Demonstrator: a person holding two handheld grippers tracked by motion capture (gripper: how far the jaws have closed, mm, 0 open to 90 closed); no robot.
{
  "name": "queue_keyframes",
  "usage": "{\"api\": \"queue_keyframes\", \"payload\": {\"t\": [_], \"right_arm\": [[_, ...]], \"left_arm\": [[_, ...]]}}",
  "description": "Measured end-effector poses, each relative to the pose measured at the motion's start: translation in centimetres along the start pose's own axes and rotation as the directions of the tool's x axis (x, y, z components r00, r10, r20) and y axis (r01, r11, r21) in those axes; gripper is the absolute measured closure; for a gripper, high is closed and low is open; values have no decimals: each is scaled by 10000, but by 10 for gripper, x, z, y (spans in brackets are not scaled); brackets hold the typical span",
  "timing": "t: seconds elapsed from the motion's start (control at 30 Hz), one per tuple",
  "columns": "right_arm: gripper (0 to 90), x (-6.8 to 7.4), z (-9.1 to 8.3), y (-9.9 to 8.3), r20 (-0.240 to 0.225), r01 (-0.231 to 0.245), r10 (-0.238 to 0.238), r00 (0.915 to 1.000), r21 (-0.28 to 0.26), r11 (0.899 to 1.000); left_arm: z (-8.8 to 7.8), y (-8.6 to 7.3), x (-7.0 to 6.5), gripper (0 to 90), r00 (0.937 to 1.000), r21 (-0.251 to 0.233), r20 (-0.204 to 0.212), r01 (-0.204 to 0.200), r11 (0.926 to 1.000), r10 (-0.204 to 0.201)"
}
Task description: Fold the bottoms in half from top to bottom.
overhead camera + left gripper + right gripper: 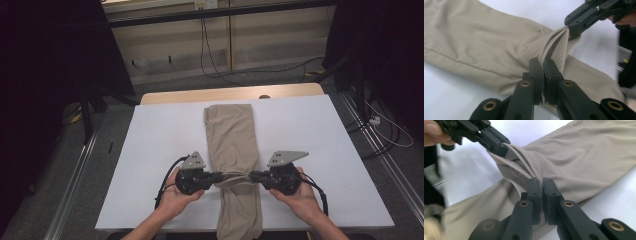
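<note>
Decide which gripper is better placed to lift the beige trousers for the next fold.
Neither alone: the left gripper and right gripper each pinch opposite edges of the trousers at mid-length, level with each other, so both should probably lift together.

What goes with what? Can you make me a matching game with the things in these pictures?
Things:
1. trousers
2. table
3. left gripper
4. floor cable

Matches:
A. white, with cloth lying on it
B. beige, folded long and narrow
C. black, trailing beyond the table's far edge
D. pinching one edge of the cloth, opposite the right gripper

Pairs: 1-B, 2-A, 3-D, 4-C
</note>
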State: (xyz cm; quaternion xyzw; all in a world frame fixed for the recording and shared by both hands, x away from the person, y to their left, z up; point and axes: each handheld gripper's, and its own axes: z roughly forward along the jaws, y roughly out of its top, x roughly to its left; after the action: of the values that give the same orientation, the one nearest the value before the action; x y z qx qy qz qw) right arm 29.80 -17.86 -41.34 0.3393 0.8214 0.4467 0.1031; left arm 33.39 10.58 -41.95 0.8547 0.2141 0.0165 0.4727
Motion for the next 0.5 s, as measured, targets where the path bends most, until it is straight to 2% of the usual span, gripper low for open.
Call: {"api": "queue_keyframes", "payload": {"t": [0.1, 0.27, 0.33, 0.5], "right_arm": [[852, 15, -8, -9, -237, 108, -105, 9997, 93, 9999], [852, 38, -25, -19, -622, 180, -180, 9979, -9, 9998], [852, 46, -30, -23, -771, 230, -231, 9968, -22, 9997], [852, 62, -35, -35, -1130, 465, -425, 9927, 328, 9984]], "left_arm": [[-7, -6, -13, 867, 9996, 113, 262, -80, 9999, 77], [-21, -13, -37, 867, 9973, -2, 693, -253, 9997, 253], [-25, -17, -45, 867, 9960, 103, 873, -199, 9997, 189], [-28, -30, -61, 867, 9928, 531, 1103, -529, 9972, 468]]}}
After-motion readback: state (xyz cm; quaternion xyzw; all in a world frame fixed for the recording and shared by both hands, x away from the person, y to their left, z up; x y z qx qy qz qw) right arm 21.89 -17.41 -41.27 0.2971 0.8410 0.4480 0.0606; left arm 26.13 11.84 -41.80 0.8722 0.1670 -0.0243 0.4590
